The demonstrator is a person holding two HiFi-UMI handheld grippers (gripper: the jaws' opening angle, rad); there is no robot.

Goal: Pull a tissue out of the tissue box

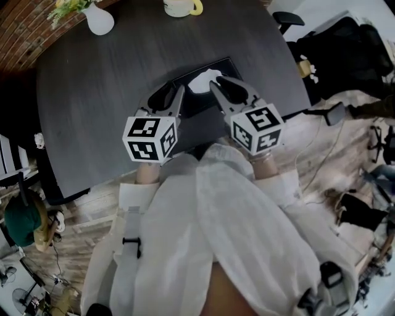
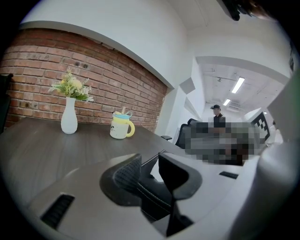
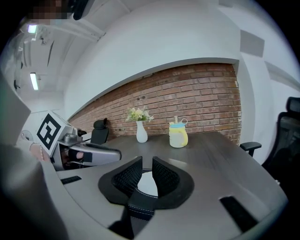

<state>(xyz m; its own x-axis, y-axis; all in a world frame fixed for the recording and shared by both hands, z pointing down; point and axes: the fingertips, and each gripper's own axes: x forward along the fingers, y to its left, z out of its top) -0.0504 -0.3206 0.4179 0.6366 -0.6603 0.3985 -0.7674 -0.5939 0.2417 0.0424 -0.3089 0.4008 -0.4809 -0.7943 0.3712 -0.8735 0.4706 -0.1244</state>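
At the far left corner of the dark grey desk (image 1: 92, 80) stands a white vase (image 1: 99, 20) with a sprig of flowers, close to the brick wall (image 1: 24, 31). A yellow-and-white mug (image 1: 181, 6) sits further along the far edge.

The left claw (image 1: 174, 92) hovers over the near part of the desk, its marker cube (image 1: 150, 139) towards the person. In the left gripper view its jaws stand clearly apart with nothing pinched between them. Only the black edge of the tissue box (image 2: 151, 194) shows through and below the gap.

The tissue box (image 1: 185, 79) lies flat on the desk between the two claws, near the front edge. A white tissue (image 1: 203, 80) puffs up out of its top opening — not yet drawn out.

The right claw (image 1: 221, 81) comes in from the other side, its tips just beside the tissue. In the right gripper view the jaws are parted by a narrow gap, and the tissue (image 3: 149, 183) shows white through it, beyond the pads and not clamped by them. The stitched black rim of the box (image 3: 140, 206) lies under the tips. Whether a tip brushes the tissue cannot be told.

White sleeves (image 1: 203, 210) fill the foreground — and off the desk's right end stand a black office chair (image 1: 287, 18) and scattered gear on the wooden floor (image 1: 321, 154).
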